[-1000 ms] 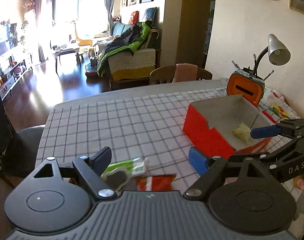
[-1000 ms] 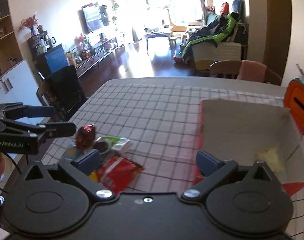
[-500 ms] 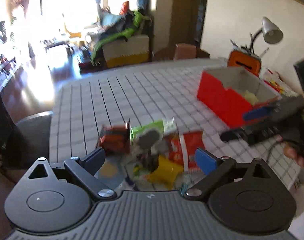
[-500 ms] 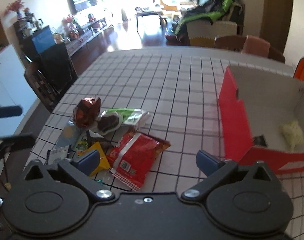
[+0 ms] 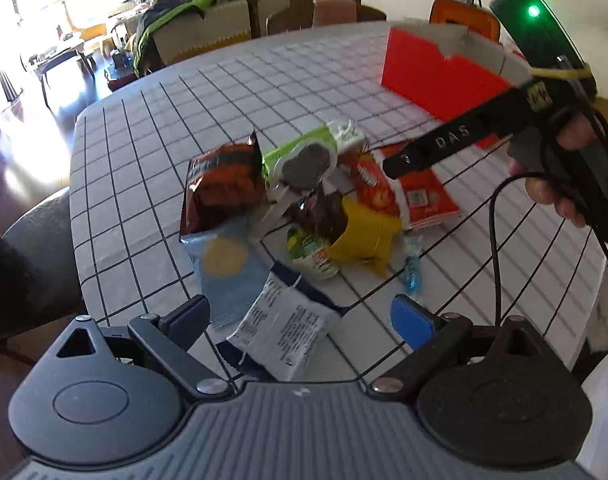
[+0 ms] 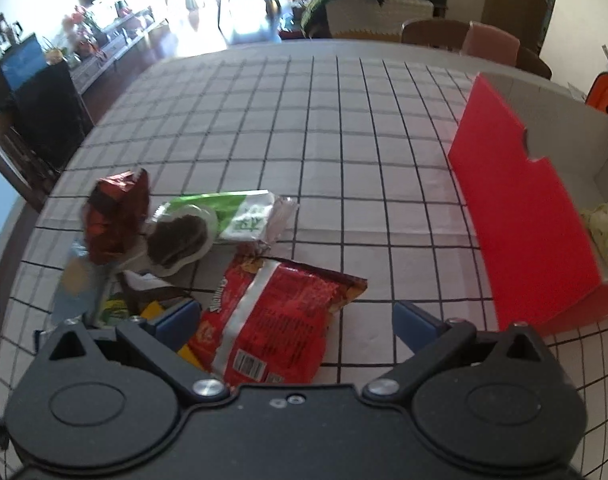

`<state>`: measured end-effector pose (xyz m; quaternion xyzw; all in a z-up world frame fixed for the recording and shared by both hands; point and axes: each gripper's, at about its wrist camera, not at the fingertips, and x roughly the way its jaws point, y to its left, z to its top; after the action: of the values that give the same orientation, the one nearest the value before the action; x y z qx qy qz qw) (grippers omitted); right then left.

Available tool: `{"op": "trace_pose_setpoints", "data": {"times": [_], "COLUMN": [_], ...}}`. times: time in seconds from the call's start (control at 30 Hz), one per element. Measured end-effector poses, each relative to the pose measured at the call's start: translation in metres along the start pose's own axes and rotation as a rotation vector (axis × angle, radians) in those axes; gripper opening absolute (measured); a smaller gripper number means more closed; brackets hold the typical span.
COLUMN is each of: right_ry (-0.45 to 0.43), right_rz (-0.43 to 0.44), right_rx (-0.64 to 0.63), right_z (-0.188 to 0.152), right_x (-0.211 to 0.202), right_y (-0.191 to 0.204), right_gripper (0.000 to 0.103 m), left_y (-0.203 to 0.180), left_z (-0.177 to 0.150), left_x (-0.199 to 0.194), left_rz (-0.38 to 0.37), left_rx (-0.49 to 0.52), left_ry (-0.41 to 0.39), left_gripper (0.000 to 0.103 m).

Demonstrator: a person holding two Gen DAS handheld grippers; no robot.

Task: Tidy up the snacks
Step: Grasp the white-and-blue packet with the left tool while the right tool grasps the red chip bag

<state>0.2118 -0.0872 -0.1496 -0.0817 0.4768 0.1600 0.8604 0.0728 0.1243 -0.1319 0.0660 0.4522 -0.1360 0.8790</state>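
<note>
Red crinkly snack bag [image 6: 276, 320], light and slippery, lies near on the table [image 6: 343, 152] left of the red box [image 6: 519, 216]; both the right gripper [image 6: 296, 316] and left gripper [image 5: 300, 314] gape empty; pinch a sealed edge.

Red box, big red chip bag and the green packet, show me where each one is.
Red box [image 6: 515, 216], right wrist view, on its long red side wall.
Big red chip bag [image 6: 276, 320], right wrist view, middle of its front.
Green packet [image 6: 224, 206], right wrist view, on its green part.
</note>
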Motion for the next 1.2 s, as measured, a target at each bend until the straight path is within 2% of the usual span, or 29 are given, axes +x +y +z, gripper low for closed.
{"op": "trace_pose_setpoints", "data": {"times": [0.27, 0.37, 0.5, 0.7, 0.73, 0.87, 0.93, 1.03, 1.2], "right_ry": [0.059, 0.077, 0.106, 0.111, 0.112, 0.097, 0.090, 0.084, 0.068], "right_rz": [-0.060, -0.087, -0.095, -0.079, -0.074, -0.062, -0.055, -0.039, -0.017], "right_rx": [0.036, 0.025, 0.033, 0.018, 0.015, 0.007, 0.000, -0.003, -0.015], "right_z": [0.009, 0.010, 0.011, 0.011, 0.012, 0.010, 0.010, 0.010, 0.007], "right_x": [0.029, 0.036, 0.042, 0.043, 0.044, 0.041, 0.040, 0.037, 0.031], "right_y": [0.013, 0.019, 0.021, 0.022, 0.021, 0.021, 0.019, 0.016, 0.010], "right_gripper": [0.103, 0.103, 0.102, 0.093, 0.090, 0.082, 0.078, 0.075, 0.071], "left_y": [0.005, 0.006, 0.011, 0.010, 0.010, 0.007, 0.006, 0.007, 0.007], "left_z": [0.004, 0.007, 0.008, 0.004, 0.004, 0.003, 0.002, 0.003, 0.002], "left_x": [0.026, 0.035, 0.049, 0.054, 0.054, 0.058, 0.060, 0.059, 0.057], "left_rz": [-0.057, -0.055, -0.085, -0.080, -0.082, -0.073, -0.072, -0.076, -0.046], "left_rx": [0.092, 0.133, 0.134, 0.144, 0.144, 0.154, 0.152, 0.127, 0.077], "left_ry": [0.093, 0.117, 0.164, 0.159, 0.160, 0.180, 0.184, 0.183, 0.175], "left_gripper": [0.098, 0.098, 0.098, 0.097, 0.095, 0.076, 0.074, 0.065, 0.053]}}
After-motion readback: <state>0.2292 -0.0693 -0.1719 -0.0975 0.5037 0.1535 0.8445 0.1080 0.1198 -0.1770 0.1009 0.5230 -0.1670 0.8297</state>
